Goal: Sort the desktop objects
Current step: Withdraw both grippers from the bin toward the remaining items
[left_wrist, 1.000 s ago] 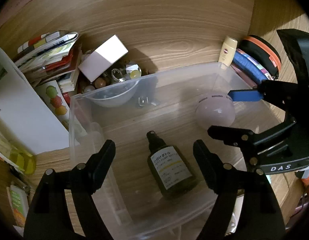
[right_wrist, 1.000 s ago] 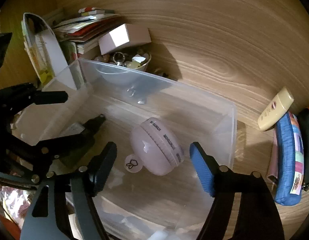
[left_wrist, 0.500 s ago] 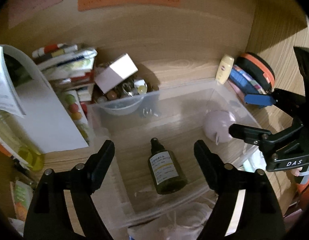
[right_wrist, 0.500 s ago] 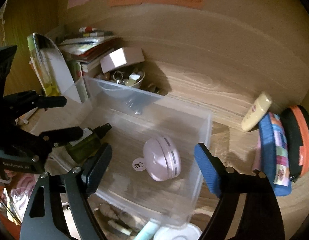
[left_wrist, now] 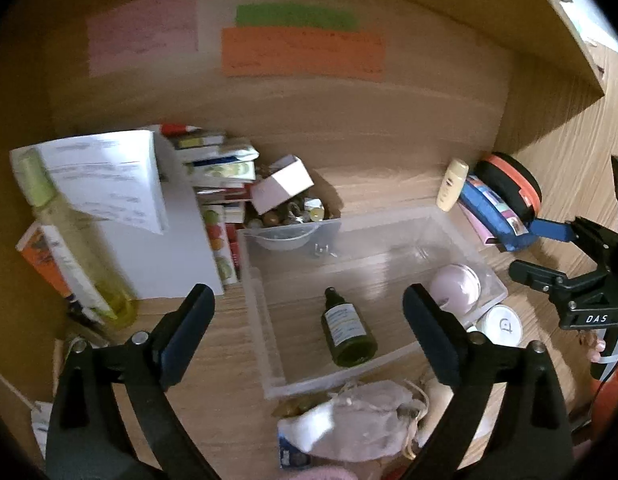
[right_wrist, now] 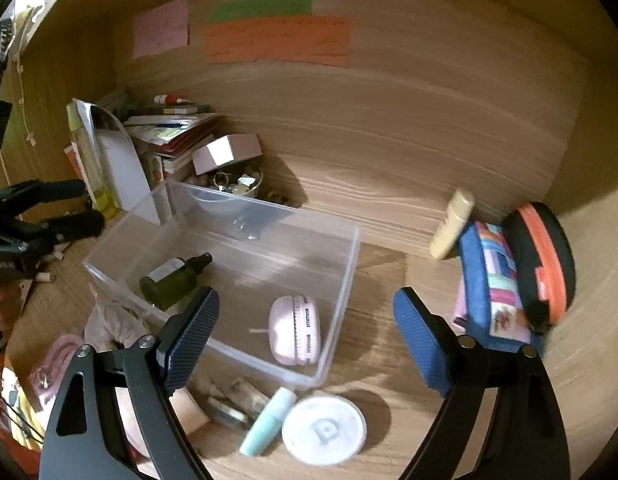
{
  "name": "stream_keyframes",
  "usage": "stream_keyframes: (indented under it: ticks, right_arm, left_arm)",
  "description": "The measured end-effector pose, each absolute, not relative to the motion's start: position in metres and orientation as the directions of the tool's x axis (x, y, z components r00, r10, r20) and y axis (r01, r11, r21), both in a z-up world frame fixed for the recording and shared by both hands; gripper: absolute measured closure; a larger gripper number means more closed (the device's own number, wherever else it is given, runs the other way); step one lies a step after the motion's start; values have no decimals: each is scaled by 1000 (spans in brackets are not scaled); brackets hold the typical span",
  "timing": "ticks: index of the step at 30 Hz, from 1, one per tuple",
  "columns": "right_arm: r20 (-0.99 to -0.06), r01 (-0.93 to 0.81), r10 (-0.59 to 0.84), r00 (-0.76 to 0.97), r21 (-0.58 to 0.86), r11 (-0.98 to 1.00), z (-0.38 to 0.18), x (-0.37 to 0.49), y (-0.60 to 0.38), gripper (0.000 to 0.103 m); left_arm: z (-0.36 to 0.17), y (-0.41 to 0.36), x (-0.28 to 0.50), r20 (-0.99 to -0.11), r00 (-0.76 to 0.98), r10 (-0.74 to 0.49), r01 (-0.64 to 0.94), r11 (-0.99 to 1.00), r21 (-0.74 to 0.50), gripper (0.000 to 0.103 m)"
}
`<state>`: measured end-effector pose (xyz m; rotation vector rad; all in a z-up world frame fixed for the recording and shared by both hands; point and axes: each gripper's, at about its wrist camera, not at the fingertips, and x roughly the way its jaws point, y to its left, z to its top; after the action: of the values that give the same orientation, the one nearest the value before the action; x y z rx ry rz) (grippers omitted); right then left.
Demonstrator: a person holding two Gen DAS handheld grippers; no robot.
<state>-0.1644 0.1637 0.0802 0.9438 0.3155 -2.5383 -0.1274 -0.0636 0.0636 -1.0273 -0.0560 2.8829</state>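
Left wrist view: green spray bottle [left_wrist: 346,330] lies flat, nozzle pointing away.

Three paper notes are stuck on the wooden back panel [left_wrist: 349,120] above the desk [right_wrist: 389,280]: a pink note [left_wrist: 143,32] at the left, a green note [left_wrist: 295,16] beside it and a wider orange note [left_wrist: 303,56] just beneath the green one. Their writing is too blurred to read. In the desk's back left corner a stack of books [left_wrist: 221,168] lies flat. A round black-and-orange case [left_wrist: 509,188] stands on edge in the back right corner, with a blue patchwork pouch [right_wrist: 493,284] leaning against it.
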Motion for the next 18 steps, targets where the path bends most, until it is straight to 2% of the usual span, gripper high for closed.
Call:
stream_keyframes:
  ticks: [10,18]
  right_arm:
    - [-667,428,-273,-693,-76,-901,75,-139,184,15]
    - [-699,395,-236,-675,-72,-916,54,-126,200,15]
  left_arm:
    - [59,-76,-85,-631,-775,47,-23,-999,-46,5]
    - [28,-82,-59,-683,-730,33,4,-999,-53,5]
